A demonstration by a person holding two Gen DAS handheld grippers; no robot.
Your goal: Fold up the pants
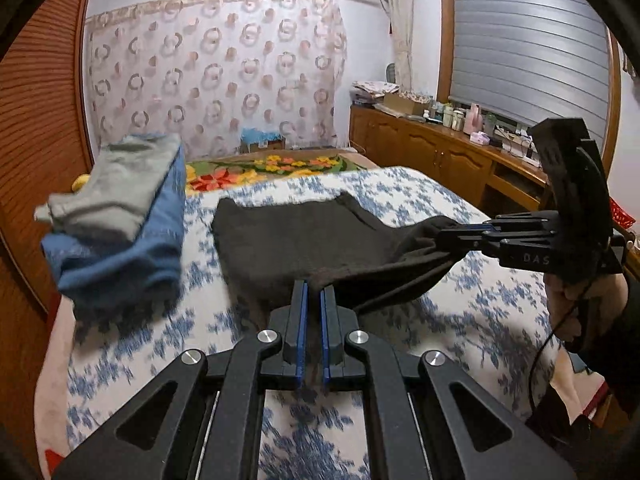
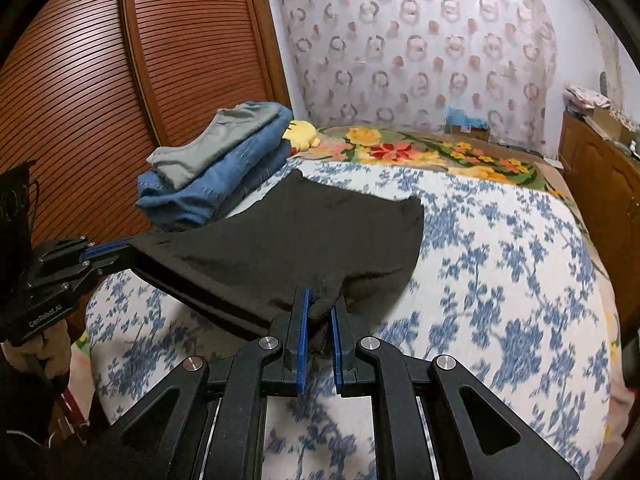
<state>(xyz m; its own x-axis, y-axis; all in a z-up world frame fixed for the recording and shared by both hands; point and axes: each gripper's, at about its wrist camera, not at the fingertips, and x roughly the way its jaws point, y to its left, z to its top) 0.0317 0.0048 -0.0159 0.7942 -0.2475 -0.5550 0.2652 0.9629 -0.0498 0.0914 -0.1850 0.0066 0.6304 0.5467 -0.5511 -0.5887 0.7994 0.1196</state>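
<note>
Dark grey pants [image 1: 304, 240] lie partly on the blue-flowered bedspread [image 1: 460, 312], their near edge lifted and stretched between both grippers. My left gripper [image 1: 314, 292] is shut on the near left corner of the pants. Off to the right in the same view, my right gripper [image 1: 444, 234] pinches the other corner. In the right wrist view the pants [image 2: 304, 240] spread forward from my right gripper [image 2: 320, 304], which is shut on a bunched bit of cloth. The left gripper [image 2: 128, 248] holds the cloth at the left.
A stack of folded clothes, grey on blue [image 1: 120, 220], sits on the bed at the left beside the wooden wardrobe [image 2: 100, 80]. A flowered blanket [image 2: 420, 152] covers the far end. Wooden cabinets [image 1: 440, 152] line the right wall. A hand [image 1: 576, 304] grips the right tool.
</note>
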